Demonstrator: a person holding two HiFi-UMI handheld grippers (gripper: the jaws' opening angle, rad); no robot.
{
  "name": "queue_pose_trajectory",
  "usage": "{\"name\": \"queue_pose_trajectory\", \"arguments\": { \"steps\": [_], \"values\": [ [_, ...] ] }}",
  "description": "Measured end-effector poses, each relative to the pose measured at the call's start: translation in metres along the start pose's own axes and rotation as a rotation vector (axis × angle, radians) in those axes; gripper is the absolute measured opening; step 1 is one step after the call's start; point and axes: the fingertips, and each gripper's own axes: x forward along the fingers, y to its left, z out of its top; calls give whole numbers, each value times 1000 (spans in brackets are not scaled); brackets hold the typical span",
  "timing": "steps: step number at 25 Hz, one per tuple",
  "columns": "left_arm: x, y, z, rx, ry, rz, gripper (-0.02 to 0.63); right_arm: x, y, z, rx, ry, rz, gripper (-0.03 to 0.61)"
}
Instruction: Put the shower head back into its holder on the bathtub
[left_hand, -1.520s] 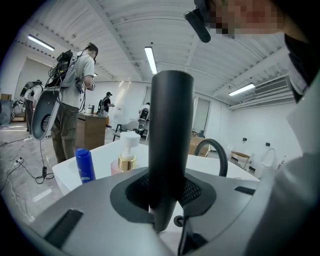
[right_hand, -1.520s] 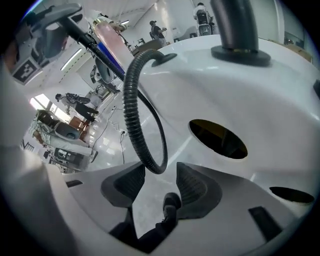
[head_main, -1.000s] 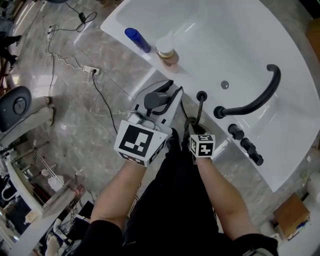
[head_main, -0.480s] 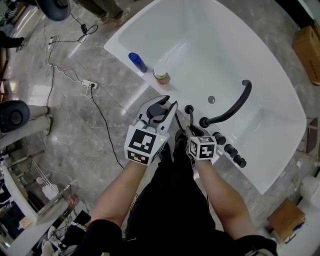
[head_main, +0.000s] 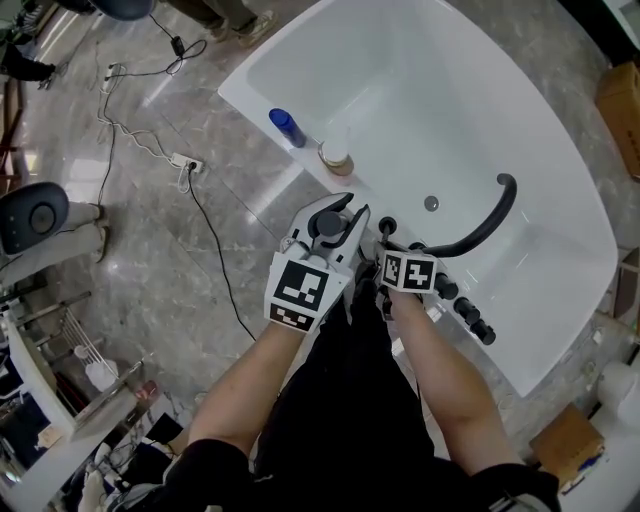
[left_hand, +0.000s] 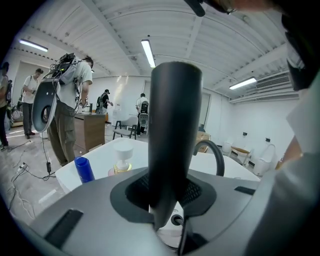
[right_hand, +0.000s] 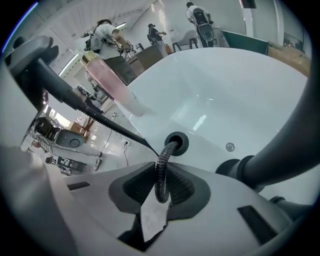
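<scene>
Our left claw (left_hand: 169, 201) clamped on the black shower head (left_hand: 175, 125), held near the bathtub (head_main: 248, 97) rim, our right claw (right_hand: 159, 194) opening with the hose (right_hand: 161, 172) between its pads, just by the holder (right_hand: 176, 143)

Shower head (head_main: 326, 226) is mostly covered by left gripper (head_main: 340, 207). Hose (right_hand: 167, 150) lower end is hidden between opening jaws of right gripper (right_hand: 161, 172). Tub (head_main: 450, 90) is cropped at top.

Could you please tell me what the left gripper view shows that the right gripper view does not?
Left only: the shower head gripped by the left gripper, and a blue bottle. Right only: the hose in the right gripper, whose jaws are opening, and a round button in the tub wall. Both: the pump bottle and the black spout.
</scene>
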Motion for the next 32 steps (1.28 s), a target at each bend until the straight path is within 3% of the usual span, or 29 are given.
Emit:
{"name": "queue_pose_trajectory", "arguments": {
  "steps": [5, 12, 17, 23, 32],
  "values": [
    [-11, 5, 25, -1, -40, -1, 109, -11, 7, -12, -36, 0, -16, 127],
    [-56, -9, 103, 49, -129, -14, 109, -84, 28, -32, -67, -41, -21, 118],
    [-101, -30, 154, 103, -189, -32, 109, -168, 56, -2, -112, -217, -8, 63],
    [-139, -55, 177, 113, -199, -30, 109, -284, 80, 52, -198, -466, -12, 29],
    [-164, -85, 247, 109, -268, 2, 109, -384, 55, 83, -208, -639, 7, 15]
  ]
}}
